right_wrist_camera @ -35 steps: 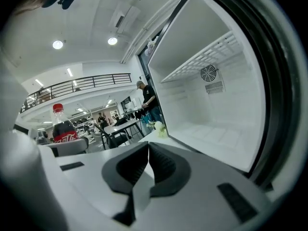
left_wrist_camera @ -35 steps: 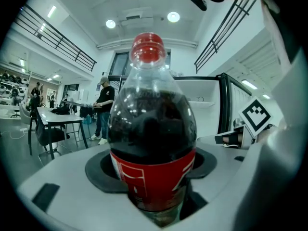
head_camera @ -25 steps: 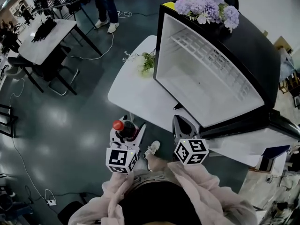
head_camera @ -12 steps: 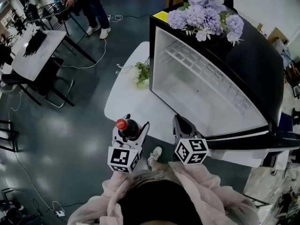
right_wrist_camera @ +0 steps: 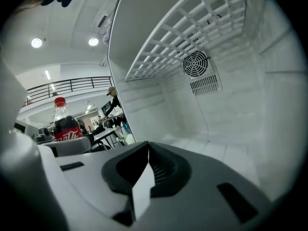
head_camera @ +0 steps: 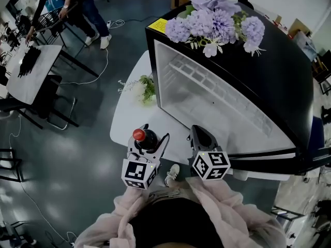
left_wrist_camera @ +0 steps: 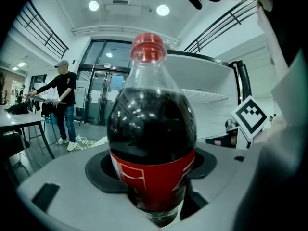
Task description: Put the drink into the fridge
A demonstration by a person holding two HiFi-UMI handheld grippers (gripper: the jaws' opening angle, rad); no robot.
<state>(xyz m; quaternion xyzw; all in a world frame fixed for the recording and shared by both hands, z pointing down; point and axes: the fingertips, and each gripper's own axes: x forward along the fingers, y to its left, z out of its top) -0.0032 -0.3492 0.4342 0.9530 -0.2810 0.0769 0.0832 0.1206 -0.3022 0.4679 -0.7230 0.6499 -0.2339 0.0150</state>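
A cola bottle [head_camera: 144,140] with a red cap and red label stands upright between the jaws of my left gripper [head_camera: 148,146], which is shut on its body. In the left gripper view the bottle [left_wrist_camera: 152,129] fills the middle, gripped at the label by the left gripper [left_wrist_camera: 152,179]. The black fridge [head_camera: 279,71] stands open with its white inside [head_camera: 207,105] facing me, to the right of the bottle. My right gripper [head_camera: 200,138] is shut on nothing just before the fridge's opening. In the right gripper view the right gripper [right_wrist_camera: 144,177] points into the fridge, under a wire shelf [right_wrist_camera: 192,37].
Purple flowers [head_camera: 217,17] lie on top of the fridge. A white table [head_camera: 126,120] with a small bunch of flowers [head_camera: 143,88] stands left of it. A person [head_camera: 70,4] stands at the far left near another table [head_camera: 26,68] and chairs.
Both grippers have come closer to the open fridge, the left one still carrying the bottle. The fridge's opening now lies nearer the middle of the head view.
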